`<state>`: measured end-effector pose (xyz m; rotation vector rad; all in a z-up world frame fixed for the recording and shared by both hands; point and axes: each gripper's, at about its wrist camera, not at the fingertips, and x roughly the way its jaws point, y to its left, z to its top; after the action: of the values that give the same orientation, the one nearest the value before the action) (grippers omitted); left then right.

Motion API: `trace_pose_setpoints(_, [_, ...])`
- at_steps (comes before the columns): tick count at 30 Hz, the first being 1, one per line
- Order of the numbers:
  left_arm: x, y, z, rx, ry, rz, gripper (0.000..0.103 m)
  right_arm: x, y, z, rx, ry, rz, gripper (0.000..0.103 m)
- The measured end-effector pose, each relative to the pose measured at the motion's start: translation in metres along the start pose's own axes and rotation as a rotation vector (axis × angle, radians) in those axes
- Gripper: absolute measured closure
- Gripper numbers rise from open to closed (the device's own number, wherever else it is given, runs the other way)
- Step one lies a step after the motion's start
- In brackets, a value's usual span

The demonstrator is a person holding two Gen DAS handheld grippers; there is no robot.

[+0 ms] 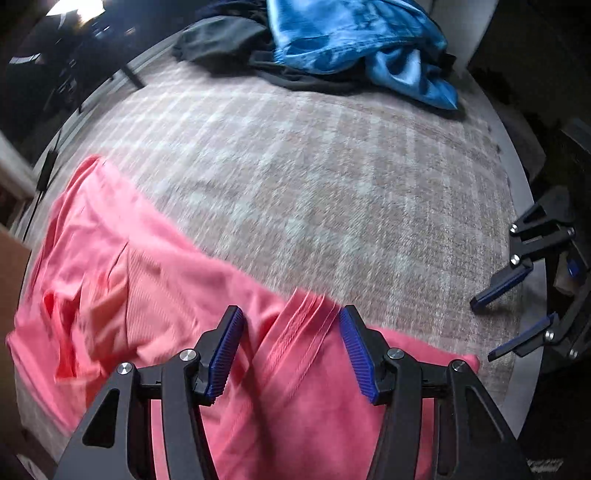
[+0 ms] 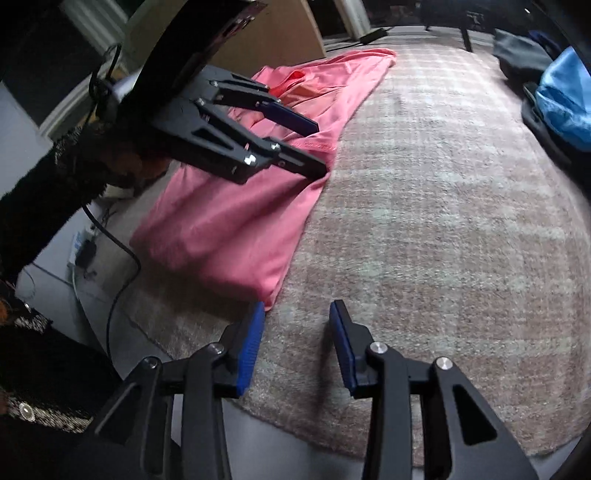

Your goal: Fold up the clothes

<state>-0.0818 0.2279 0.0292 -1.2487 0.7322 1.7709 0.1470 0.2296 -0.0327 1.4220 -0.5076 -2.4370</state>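
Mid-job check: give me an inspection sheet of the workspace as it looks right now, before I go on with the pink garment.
Surface: plaid rug, mostly bare.
Job's things: pink garment, partly folded, at the rug's edge.
Clutter: blue garment on dark clothes, heaped at the far end.
Grippers: left gripper open over the pink hem; right gripper open, nothing between its fingers.
Cables: black cable on the floor beside the rug.
Surroundings: dim; wooden panel.

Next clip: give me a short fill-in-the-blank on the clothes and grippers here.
1. The garment under the left gripper is ____ in colour.
2. The blue garment lies on a ____ one.
3. Everything rests on a plaid ____.
4. Between the right gripper fingers there is ____.

Missing words: pink; dark; rug; nothing
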Motion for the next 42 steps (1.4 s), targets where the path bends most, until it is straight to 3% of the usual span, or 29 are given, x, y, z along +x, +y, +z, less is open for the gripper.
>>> trace_pose_setpoints(6, [0.004, -0.011, 0.002, 0.075, -0.009, -0.015, 0.054, 0.002, -0.003, 0.007, -0.015, -0.018, 0.016, 0.067])
trace_pose_setpoints(8, [0.001, -0.010, 0.001, 0.071, -0.026, -0.014, 0.069, 0.003, -0.002, 0.009, -0.030, -0.014, 0.017, 0.067])
trace_pose_setpoints(9, [-0.001, -0.007, 0.001, 0.055, -0.030, -0.026, 0.086, 0.004, 0.000, 0.010, -0.039, -0.010, 0.018, 0.067])
trace_pose_setpoints(10, [-0.003, -0.003, 0.000, 0.030, -0.029, -0.043, 0.096, 0.004, 0.001, 0.011, -0.048, -0.005, 0.019, 0.067])
trace_pose_setpoints(23, [-0.030, 0.020, -0.016, -0.116, -0.079, -0.106, 0.096, 0.018, 0.025, 0.025, -0.219, 0.001, 0.098, 0.068])
trace_pose_setpoints(31, [-0.020, 0.028, -0.025, -0.118, -0.036, -0.123, 0.072, 0.001, 0.032, 0.014, -0.236, -0.006, 0.121, 0.070])
trace_pose_setpoints(34, [-0.012, 0.020, -0.028, -0.082, 0.003, -0.121, 0.073, 0.000, 0.031, 0.017, -0.237, -0.020, 0.122, 0.070])
trace_pose_setpoints(37, [-0.014, 0.015, -0.030, -0.065, -0.004, -0.090, 0.094, 0.005, 0.031, 0.019, -0.250, -0.011, 0.122, 0.070])
trace_pose_setpoints(42, [-0.035, 0.022, -0.036, -0.110, -0.037, -0.089, 0.096, 0.014, 0.032, 0.016, -0.273, 0.017, 0.122, 0.070])
